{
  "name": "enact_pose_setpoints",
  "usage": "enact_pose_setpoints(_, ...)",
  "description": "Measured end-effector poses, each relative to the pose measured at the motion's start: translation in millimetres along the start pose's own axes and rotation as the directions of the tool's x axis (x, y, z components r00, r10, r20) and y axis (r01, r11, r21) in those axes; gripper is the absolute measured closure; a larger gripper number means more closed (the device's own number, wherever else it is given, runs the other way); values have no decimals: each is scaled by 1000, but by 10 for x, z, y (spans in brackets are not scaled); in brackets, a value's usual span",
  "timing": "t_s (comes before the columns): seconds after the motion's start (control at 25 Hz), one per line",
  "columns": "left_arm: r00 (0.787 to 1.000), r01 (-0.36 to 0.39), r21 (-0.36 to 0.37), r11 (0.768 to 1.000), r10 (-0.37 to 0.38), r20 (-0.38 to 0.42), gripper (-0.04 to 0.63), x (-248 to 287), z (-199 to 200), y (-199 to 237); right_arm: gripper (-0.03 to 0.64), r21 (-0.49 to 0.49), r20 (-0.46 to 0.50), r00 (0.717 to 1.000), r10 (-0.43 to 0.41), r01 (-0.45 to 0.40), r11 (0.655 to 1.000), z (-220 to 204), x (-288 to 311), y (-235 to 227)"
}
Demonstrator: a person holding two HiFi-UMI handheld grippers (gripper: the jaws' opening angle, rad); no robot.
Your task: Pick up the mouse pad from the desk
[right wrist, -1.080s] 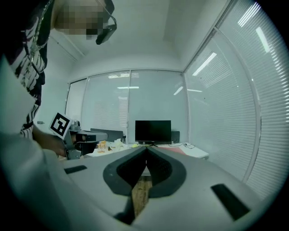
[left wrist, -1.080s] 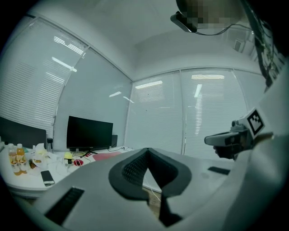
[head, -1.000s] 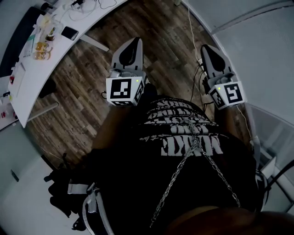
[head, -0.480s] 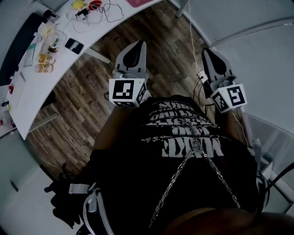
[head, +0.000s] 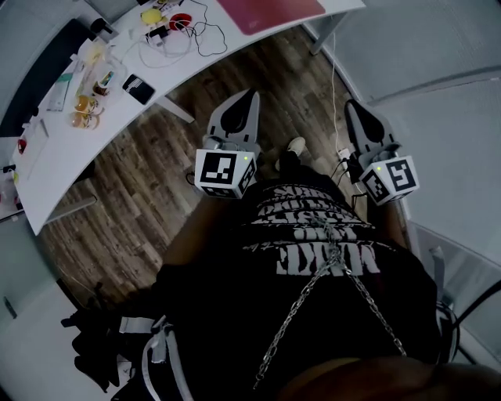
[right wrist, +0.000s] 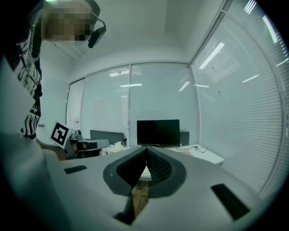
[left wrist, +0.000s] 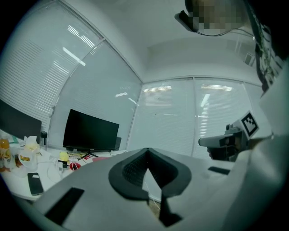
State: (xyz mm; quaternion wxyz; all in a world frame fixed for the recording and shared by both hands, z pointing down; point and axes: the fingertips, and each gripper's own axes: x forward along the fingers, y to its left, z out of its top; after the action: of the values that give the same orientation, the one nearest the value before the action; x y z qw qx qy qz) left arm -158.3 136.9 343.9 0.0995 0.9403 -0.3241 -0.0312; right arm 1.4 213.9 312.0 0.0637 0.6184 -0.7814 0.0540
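While my left gripper (head: 250,95) and right gripper (head: 352,106) hang over the floor (head: 141,196) with fingers (left wrist: 128,173) together on nothing, the pink mouse pad (head: 270,13) lies on the desk (head: 55,149) ahead, well apart from both.

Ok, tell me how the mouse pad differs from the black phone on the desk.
Colour: the mouse pad is pinkish red, the phone black. Size: the mouse pad covers far more of the desk than the phone. Place: in the head view the mouse pad lies toward the desk's right end, cut by the picture's top edge; the phone lies further left. Both lie flat on the white desk.
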Motion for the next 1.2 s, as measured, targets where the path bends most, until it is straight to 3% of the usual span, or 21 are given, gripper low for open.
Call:
enact_pose_setpoints(0.24, 988, -153, -19, 988, 153, 6, 588, 251, 13, 422, 617, 28, 4, 996, 86, -86, 996, 2, 544, -320)
enact_pose_setpoints(0.44, 976, -217, -29, 976, 216, -34, 588, 610, -111, 585, 617, 40, -10, 989, 145, -144, 989, -6, 1000, -659)
enact_pose_setpoints(0.72, 970, -239, -33, 971, 237, -56, 588, 1316, -145, 540, 617, 55, -26, 981, 190, -188, 981, -32, 1327, -1222)
enact_pose_setpoints(1.08, 965, -262, -26, 965, 262, -21, 588, 2139, -2, 172, 617, 79, 34, 977, 209, -211, 974, 118, 1298, -2171)
enact_pose_setpoints(1.2, 965, -262, 10, 965, 262, -2, 588, 2381, 71, 2, 617, 117, 75, 972, 222, -230, 966, 174, 1283, -2407)
